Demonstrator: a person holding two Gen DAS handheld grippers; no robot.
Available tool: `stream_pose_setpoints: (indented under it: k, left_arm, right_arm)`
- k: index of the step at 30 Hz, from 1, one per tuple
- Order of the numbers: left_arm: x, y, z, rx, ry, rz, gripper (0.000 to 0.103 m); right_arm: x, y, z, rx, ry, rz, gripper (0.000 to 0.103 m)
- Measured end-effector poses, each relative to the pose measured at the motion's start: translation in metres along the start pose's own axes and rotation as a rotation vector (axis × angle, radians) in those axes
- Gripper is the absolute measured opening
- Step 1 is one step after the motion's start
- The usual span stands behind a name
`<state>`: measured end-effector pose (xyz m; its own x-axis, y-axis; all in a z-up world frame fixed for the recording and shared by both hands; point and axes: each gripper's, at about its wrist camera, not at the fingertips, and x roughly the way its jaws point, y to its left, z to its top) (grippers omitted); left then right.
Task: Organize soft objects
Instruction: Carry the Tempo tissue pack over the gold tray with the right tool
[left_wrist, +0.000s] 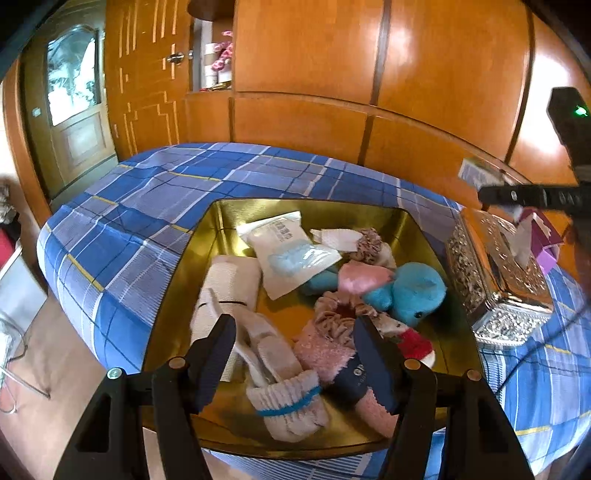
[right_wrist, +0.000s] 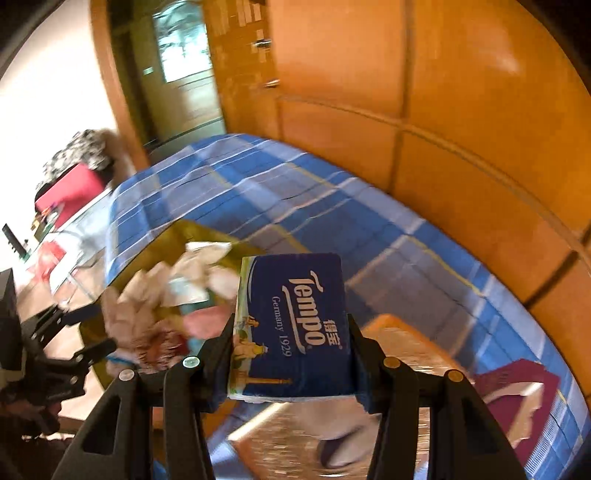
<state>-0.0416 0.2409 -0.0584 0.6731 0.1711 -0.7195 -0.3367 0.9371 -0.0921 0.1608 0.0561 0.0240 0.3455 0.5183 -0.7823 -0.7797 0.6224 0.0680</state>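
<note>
Right wrist view shows the tissue pack (right_wrist: 295, 325) pinched between the right gripper (right_wrist: 291, 354) jaws, long axis running away from the camera. The gold tray (right_wrist: 177, 236) of soft things lies ahead and left of the pack, blurred. Beside that tray, the left gripper (left_wrist: 295, 365) hangs spread over its pink sock (left_wrist: 325, 350), pinching nothing. Below the pack, a tissue box is smeared beyond telling.
</note>
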Motion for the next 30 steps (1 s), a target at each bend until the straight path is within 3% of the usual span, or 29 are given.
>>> stream_pose_setpoints:
  k: [15,24,30]
  left_arm:
    - [-0.004,0.011,0.003,-0.026,-0.019,0.037,0.068]
    - [-0.005,0.013,0.004,-0.029,-0.025,0.047,0.070]
    - [-0.006,0.014,0.005,-0.034,-0.031,0.054,0.070]
  right_arm:
    - [0.032,0.095,-0.043,-0.107,0.055,0.072,0.052]
    - [0.038,0.121,-0.082,-0.089,0.054,0.007,0.052]
    - [0.051,0.125,-0.071,-0.092,0.046,-0.057,0.052]
